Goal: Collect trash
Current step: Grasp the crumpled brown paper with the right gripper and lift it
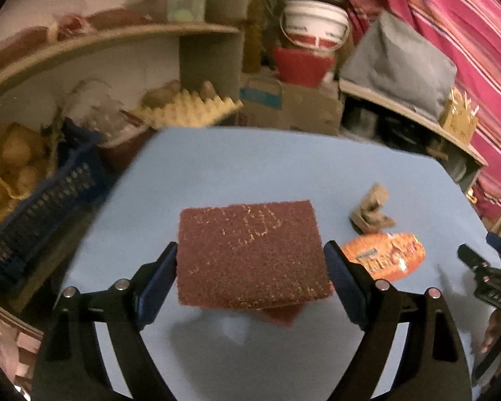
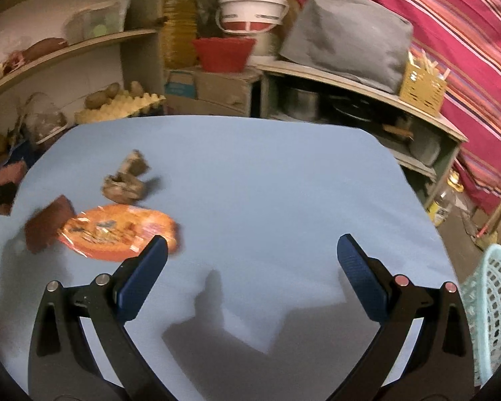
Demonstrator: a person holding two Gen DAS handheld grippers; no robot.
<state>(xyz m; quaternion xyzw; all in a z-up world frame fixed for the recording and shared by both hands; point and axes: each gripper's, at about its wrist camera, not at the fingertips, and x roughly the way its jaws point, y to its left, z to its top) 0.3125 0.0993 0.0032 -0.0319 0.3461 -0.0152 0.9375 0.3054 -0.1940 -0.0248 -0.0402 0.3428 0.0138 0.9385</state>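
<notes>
The left gripper (image 1: 250,260) clamps a scouring pad (image 1: 252,254) just above the tabletop (image 1: 250,167); carry it level toward the basket (image 2: 494,304). The right gripper (image 2: 252,257), spread and empty, should take the wrapper (image 2: 117,230) next.

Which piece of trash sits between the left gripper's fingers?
The dark red scouring pad; the orange wrapper and crumpled brown scrap lie outside the left gripper.

- Dim, warm indoor light; the blue table (image 2: 267,173) is the brightest surface.
- Dark, soft shadows fall on the table's near part.
- Shelves (image 1: 123,33) behind the table are blurred.
- Fisheye bends edges; corners go black.
</notes>
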